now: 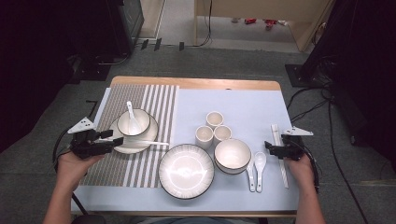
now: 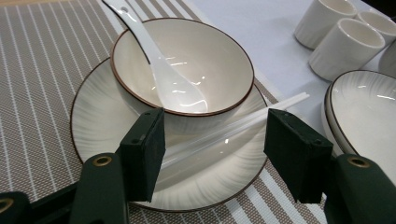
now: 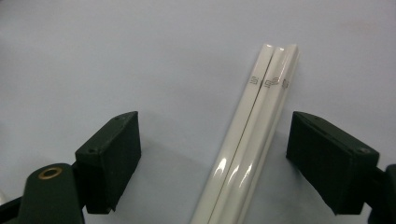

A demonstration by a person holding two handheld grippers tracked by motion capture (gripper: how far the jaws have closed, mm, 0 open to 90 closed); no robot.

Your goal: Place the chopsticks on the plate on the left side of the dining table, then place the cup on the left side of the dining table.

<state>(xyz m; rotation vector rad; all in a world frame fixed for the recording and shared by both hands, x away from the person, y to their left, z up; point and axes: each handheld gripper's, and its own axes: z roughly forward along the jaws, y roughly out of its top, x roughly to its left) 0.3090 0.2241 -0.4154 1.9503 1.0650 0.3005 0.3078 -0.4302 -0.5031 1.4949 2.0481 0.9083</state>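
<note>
The right claw (image 3: pixel 212 163) stands with its two black jaws wide apart and nothing pressed between them. Three white chopsticks (image 3: pixel 254 135) lie side by side, touching, on the pale blue counter (image 3: pixel 116 56), running up between the jaws, nearer the right-hand one.

The table (image 1: pixel 233 107) is bright under light from above, but the room's sides are very dark. Shiny white spots glare on the big plate (image 1: pixel 186 171) and the chopsticks (image 3: pixel 243 154). The close-up jaws look a bit blurry, with soft shadows.
</note>
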